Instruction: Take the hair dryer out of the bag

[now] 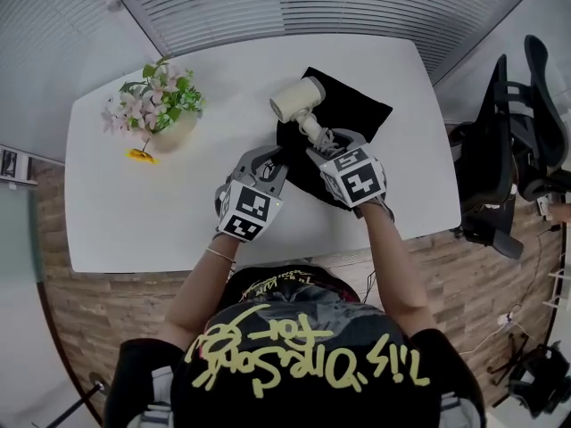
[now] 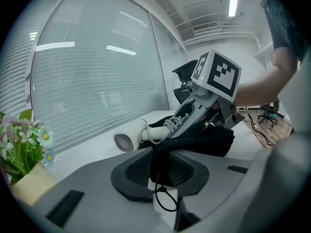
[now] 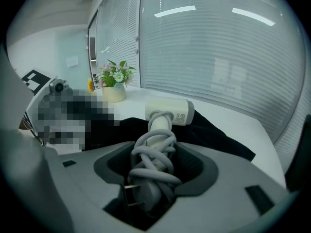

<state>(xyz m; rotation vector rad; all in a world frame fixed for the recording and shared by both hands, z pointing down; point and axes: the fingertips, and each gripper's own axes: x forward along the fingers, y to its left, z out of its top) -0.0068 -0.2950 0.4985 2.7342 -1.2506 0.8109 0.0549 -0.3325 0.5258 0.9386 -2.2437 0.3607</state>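
Right tongs (image 3: 154, 166) clamp the hair dryer (image 3: 171, 111); left tongs (image 2: 160, 168) pinch the bag (image 2: 206, 141).

Black top (image 1: 285, 288), yellow scrawled lettering, short sleeves; thin bracelet (image 1: 219, 254). Left gripper (image 1: 275, 160), right gripper (image 1: 323, 141): grey, white cubes, black square markers.

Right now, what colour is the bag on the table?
Black: the bag is plain black fabric, best seen in the head view.

One dryer (image 1: 299, 101), one bag (image 1: 361, 114), one table (image 1: 116, 212), one pot of flowers (image 1: 165, 119), two claws of mine, left claw (image 1: 277, 156) and right claw (image 1: 326, 139), chairs (image 1: 497, 141) beyond, count unclear to me.
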